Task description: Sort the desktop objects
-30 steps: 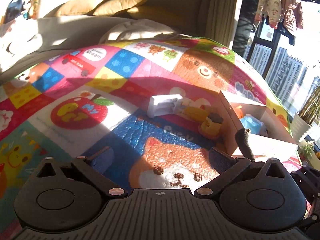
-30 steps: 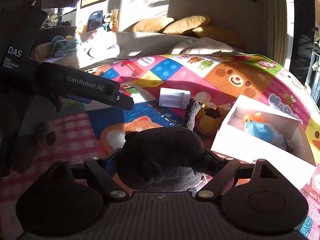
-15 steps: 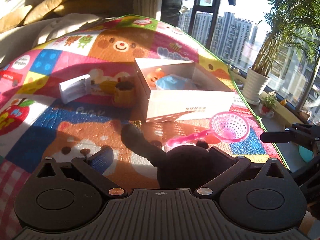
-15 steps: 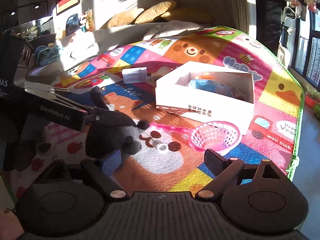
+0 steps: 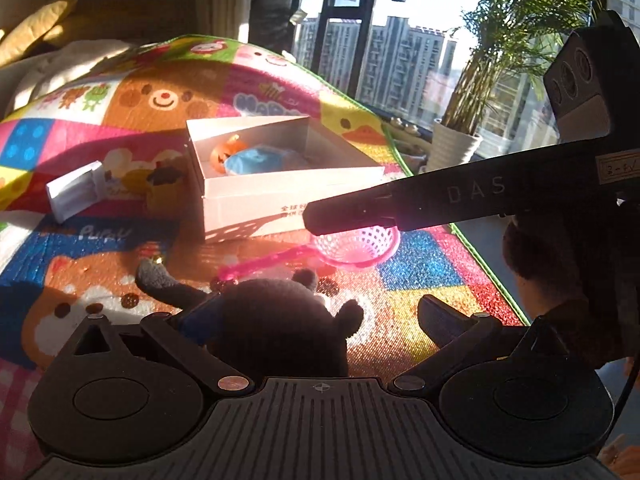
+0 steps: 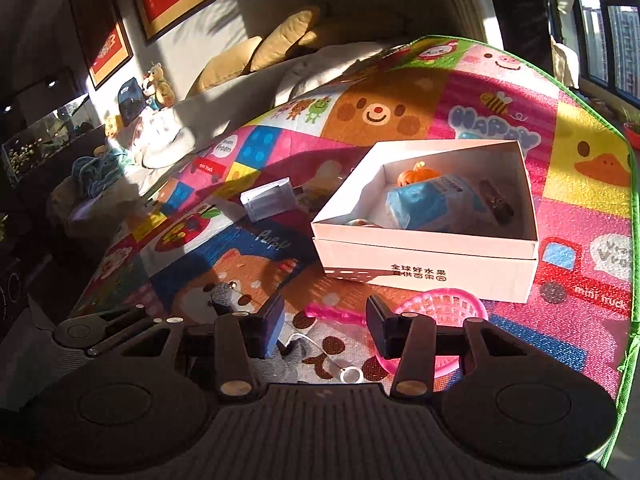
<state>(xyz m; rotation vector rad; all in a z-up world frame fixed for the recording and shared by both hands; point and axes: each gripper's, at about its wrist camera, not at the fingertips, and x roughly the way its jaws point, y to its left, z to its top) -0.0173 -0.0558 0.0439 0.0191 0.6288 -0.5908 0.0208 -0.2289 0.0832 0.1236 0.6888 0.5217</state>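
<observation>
A: Left tongs (image 5: 316, 316)?
B: Wide apart. Dark plush toy (image 5: 280, 320) sits betw. the fingers, leaning on the left one. Right finger isn't touching it, so it's not squeezed.

A: Right tongs (image 6: 326, 326)?
B: Closing now. Pink scoop's handle (image 6: 334, 314) shows in the gap, lying on the mat. Pads aren't pressing it, so nothing's gripped.

A: The scoop?
B: Pink net scoop (image 5: 356, 242) lies on the play mat (image 5: 424, 280), just in front of the white box (image 6: 424, 268).

A: In the box?
B: Small orange pumpkin (image 6: 416, 174) & a blue packet (image 6: 432, 204). Little white box (image 6: 268, 200) lies on the mat, left of the big one.
</observation>
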